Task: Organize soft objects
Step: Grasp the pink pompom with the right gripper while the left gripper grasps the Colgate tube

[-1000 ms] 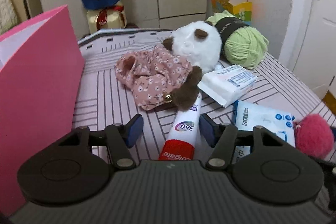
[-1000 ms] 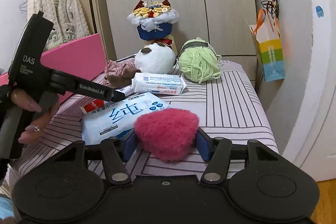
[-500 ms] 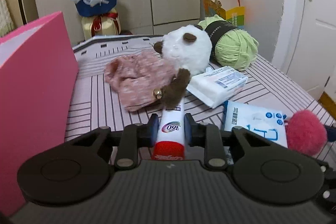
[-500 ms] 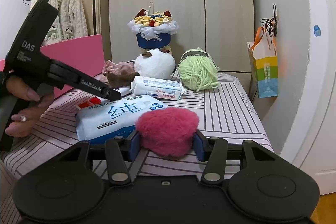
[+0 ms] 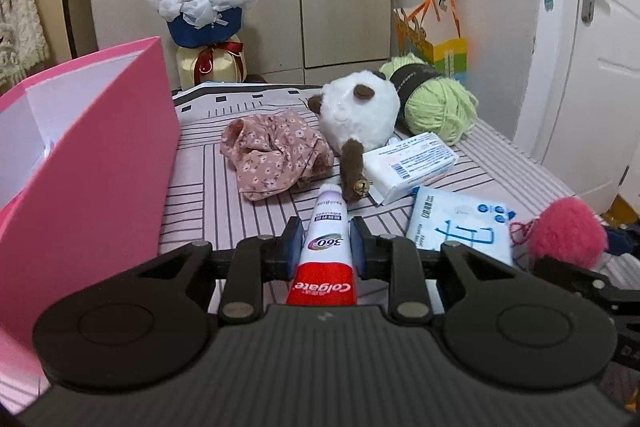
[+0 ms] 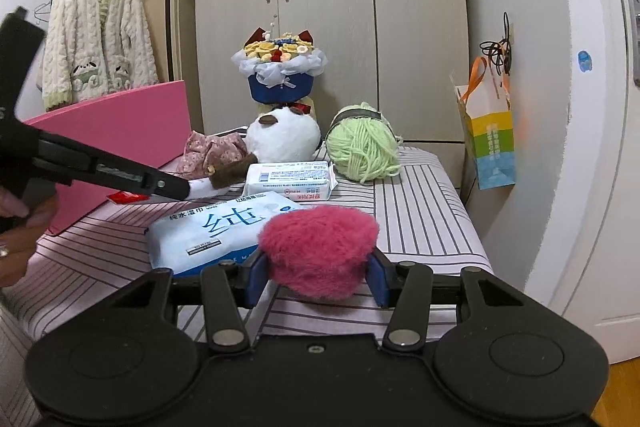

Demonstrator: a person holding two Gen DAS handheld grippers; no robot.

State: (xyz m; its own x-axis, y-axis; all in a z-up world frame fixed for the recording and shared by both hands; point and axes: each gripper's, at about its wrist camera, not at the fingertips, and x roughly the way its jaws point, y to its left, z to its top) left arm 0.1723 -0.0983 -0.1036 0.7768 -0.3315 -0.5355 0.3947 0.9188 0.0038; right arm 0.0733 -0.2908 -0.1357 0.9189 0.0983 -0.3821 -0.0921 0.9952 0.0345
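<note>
At the bottom centre of the left wrist view, the left gripper (image 5: 325,249) is clamped narrow on a toothpaste tube (image 5: 325,253); both blue pads press its sides, and the tube's red end is cut off behind the gripper body. The tube's far tip points toward the plush panda (image 5: 356,117), whose brown paw partly covers a white tissue pack (image 5: 412,163). A floral cloth (image 5: 276,155) lies crumpled left of the panda, its folds hiding its shape. The pink box (image 5: 92,163) fills the left edge, its base out of frame.

In the right wrist view, the right gripper (image 6: 316,277) is closed on a pink pompom (image 6: 320,247) at lower centre; the fluff hides the inner faces of the pads. Behind it, a wet wipes pack (image 6: 212,231) lies on the striped tabletop (image 6: 420,223), its near corner hidden. The green yarn ball (image 6: 362,147) sits at mid-frame. A hand (image 6: 18,227) at the left edge is largely cropped.
</note>
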